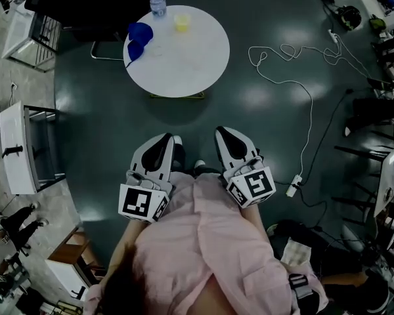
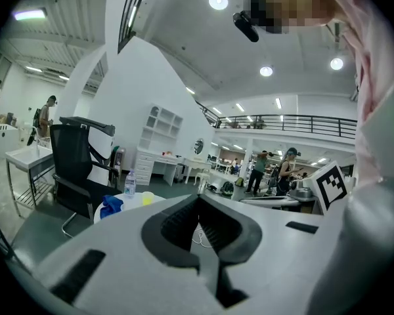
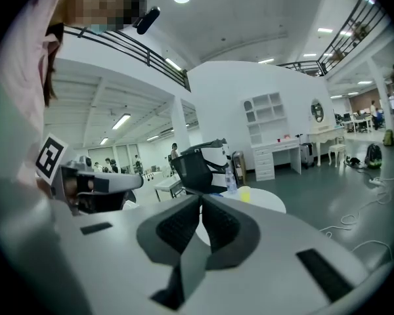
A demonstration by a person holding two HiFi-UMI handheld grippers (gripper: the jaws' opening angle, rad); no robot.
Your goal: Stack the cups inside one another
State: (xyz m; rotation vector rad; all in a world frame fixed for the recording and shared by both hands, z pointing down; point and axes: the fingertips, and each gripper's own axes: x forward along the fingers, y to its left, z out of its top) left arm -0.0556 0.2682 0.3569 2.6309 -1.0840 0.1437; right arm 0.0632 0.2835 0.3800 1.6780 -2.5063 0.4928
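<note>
A round white table stands ahead of me on the dark floor. At its left edge lie two blue cups, and a yellow cup stands near its far edge. My left gripper and right gripper are held close to my body, well short of the table, both shut and empty. The left gripper view shows the blue cups and the yellow cup far beyond the shut jaws. The right gripper view shows the yellow cup on the table.
A water bottle stands at the table's far edge. Behind it is a black office chair. A white cable runs over the floor on the right to a power strip. White furniture lines the left.
</note>
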